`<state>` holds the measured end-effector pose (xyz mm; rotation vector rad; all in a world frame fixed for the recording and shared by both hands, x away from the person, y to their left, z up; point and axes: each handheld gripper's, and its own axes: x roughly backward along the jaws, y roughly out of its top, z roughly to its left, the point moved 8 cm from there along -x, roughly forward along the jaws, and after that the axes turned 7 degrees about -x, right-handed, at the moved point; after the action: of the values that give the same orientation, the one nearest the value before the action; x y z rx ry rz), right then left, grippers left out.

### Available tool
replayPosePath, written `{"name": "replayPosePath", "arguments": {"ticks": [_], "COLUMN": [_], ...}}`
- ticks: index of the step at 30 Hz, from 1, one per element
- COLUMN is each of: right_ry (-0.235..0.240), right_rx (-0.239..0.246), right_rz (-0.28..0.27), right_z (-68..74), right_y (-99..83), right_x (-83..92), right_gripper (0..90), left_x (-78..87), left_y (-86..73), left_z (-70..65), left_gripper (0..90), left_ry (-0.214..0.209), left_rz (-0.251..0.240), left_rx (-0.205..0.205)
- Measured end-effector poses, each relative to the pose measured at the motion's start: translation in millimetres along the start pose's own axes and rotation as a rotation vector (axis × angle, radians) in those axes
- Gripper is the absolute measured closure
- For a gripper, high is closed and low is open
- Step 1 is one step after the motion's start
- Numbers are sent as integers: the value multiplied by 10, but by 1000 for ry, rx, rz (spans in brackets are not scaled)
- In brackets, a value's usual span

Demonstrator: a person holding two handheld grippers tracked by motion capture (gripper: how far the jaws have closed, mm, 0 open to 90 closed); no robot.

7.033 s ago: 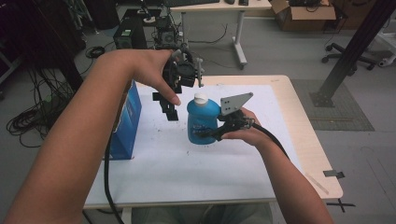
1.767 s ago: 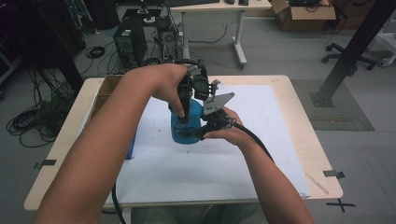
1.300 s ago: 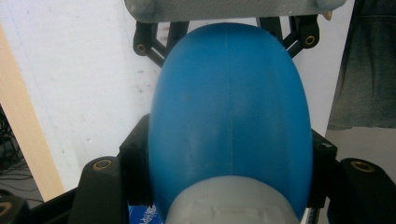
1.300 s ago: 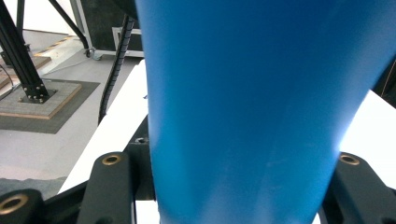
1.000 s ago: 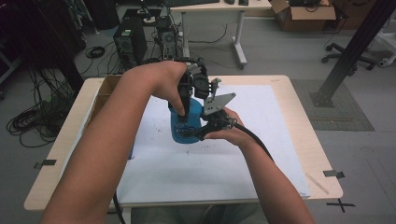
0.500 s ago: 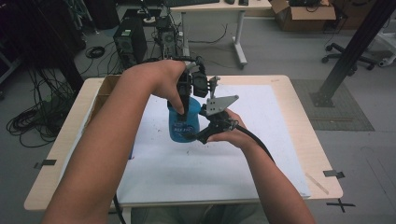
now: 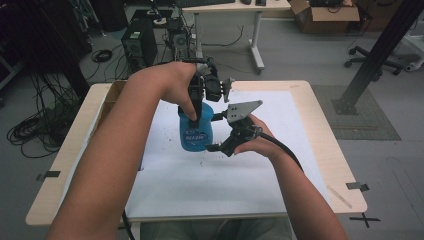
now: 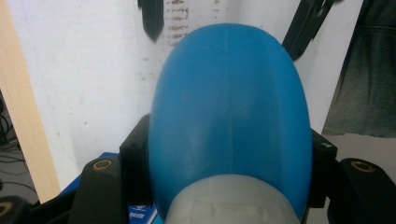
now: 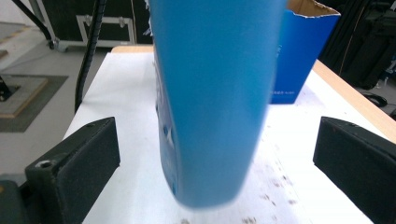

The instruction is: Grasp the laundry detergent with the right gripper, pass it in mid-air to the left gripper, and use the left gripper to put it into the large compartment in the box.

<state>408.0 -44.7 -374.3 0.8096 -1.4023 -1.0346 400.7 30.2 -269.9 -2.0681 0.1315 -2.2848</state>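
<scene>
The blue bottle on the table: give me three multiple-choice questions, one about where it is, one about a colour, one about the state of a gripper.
1. Where is the blue bottle?
A. over the white sheet
B. on the floor
C. inside the blue box

2. What colour is the top of the bottle between the left gripper's jaws?
A. red
B. grey-white
C. black

3. How do the right gripper's jaws stand?
A. pressed on the bottle
B. shut on nothing
C. open, clear of the bottle on both sides

Answers: 1 A, the high view shows it above the sheet. 2 B, the left gripper view shows a pale cap. 3 C, the right gripper view shows a gap at each jaw; they have just been opening.
</scene>
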Motion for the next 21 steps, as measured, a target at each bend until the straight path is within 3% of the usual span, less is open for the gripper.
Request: {"name": "replayPosePath", "arguments": {"ticks": [11,17,21], "right_ry": [-77,-112,-134], "right_rx": [47,64,69], "right_rz": [141,166,193], "right_z": [-98,-126,-147], "right_y": [-20,11,-1], "right_x": [473,719,852], "right_gripper": [5,8,8], "left_x": [38,92,106], "left_y": [-54,-69,-68], "left_z": [-27,-49,-66], "left_gripper": [381,381,380], "left_ry": [-15,-33,-45], "left_rz": [49,41,43], "left_rx": [76,116,170]}}
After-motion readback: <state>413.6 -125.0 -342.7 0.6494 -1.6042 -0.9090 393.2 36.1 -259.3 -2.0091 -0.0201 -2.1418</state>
